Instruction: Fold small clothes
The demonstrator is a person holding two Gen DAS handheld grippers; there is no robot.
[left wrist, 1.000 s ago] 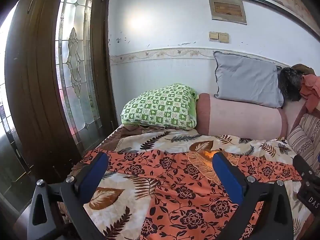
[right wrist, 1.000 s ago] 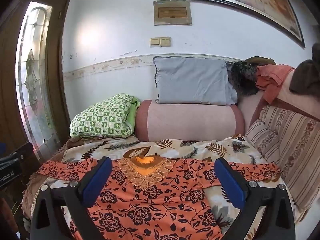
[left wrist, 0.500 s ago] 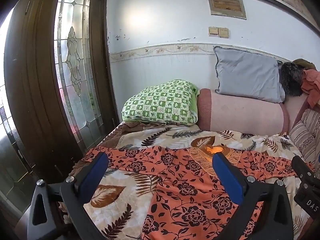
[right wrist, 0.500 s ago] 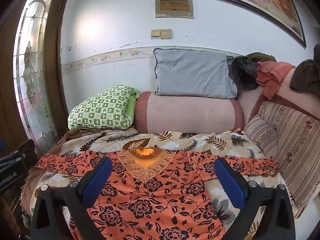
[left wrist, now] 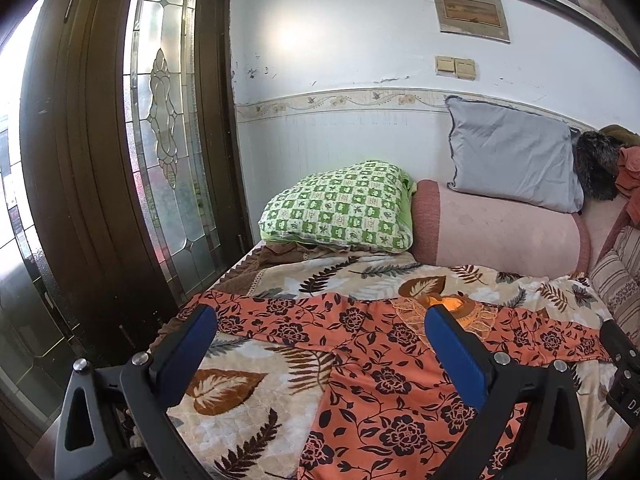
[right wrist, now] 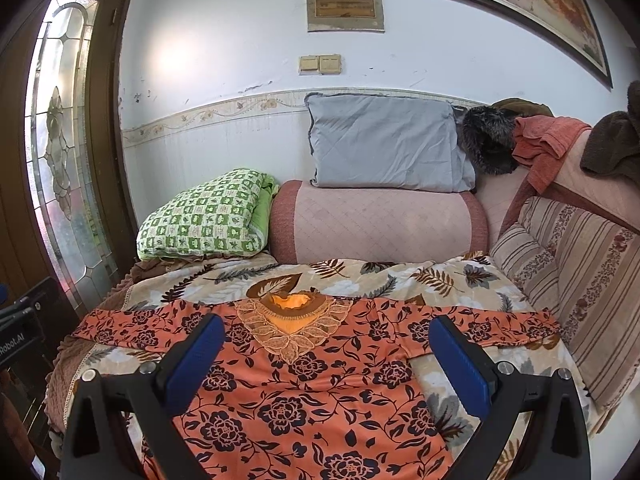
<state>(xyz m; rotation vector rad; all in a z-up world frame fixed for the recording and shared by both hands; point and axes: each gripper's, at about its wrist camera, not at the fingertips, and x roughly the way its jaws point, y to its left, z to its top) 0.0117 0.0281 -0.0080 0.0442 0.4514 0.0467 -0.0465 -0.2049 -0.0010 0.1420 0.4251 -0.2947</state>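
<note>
both cameras have risen and pulled back over the last second, so more of the top (right wrist: 304,392) now shows, lower centre of each frame. it lies flat and unfolded on the blanket (right wrist: 360,276), sleeves out to left and right. the left gripper (left wrist: 320,344) and right gripper (right wrist: 326,344) hang above it, jaws wide apart, holding nothing. i judge folding has not begun; a sleeve (left wrist: 272,312) looks the likely first grab.
</note>
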